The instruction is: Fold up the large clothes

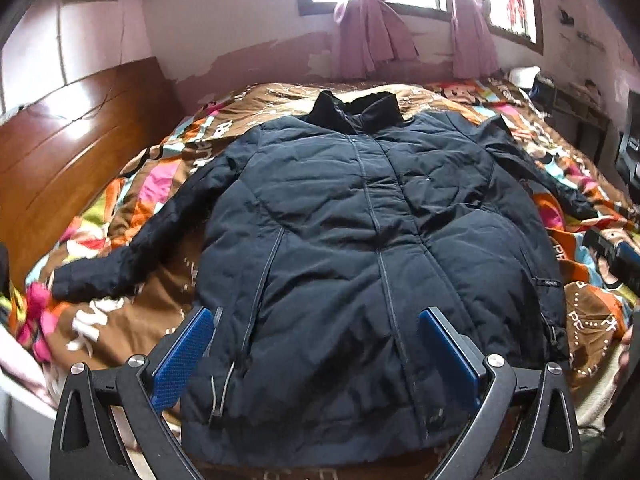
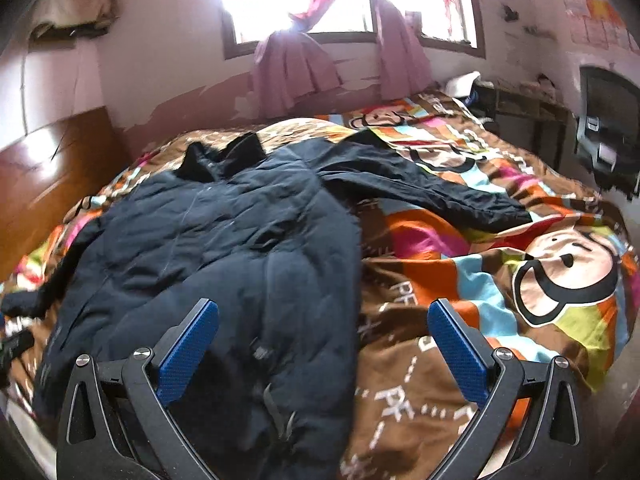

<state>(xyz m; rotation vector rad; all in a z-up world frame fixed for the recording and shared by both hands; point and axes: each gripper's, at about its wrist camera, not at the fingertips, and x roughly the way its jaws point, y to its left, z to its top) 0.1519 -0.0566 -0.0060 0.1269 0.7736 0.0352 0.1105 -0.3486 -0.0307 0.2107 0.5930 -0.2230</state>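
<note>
A large dark navy padded jacket [image 1: 360,220] lies flat, front up, on a colourful cartoon-print bedspread [image 1: 132,184], collar toward the window and both sleeves spread outward. My left gripper [image 1: 318,320] hovers open over the jacket's hem, blue pads wide apart with nothing between them. In the right wrist view the same jacket [image 2: 224,248] fills the left half, and its right sleeve [image 2: 420,188] stretches across the bedspread [image 2: 480,280]. My right gripper [image 2: 322,316] is open above the jacket's right hem edge, holding nothing.
A wooden headboard [image 1: 68,140] stands at the left. Pink curtains [image 1: 372,28] hang under a bright window behind the bed. A dark desk with a monitor [image 2: 608,120] stands at the right. The other gripper's dark body [image 1: 616,256] shows at the right edge.
</note>
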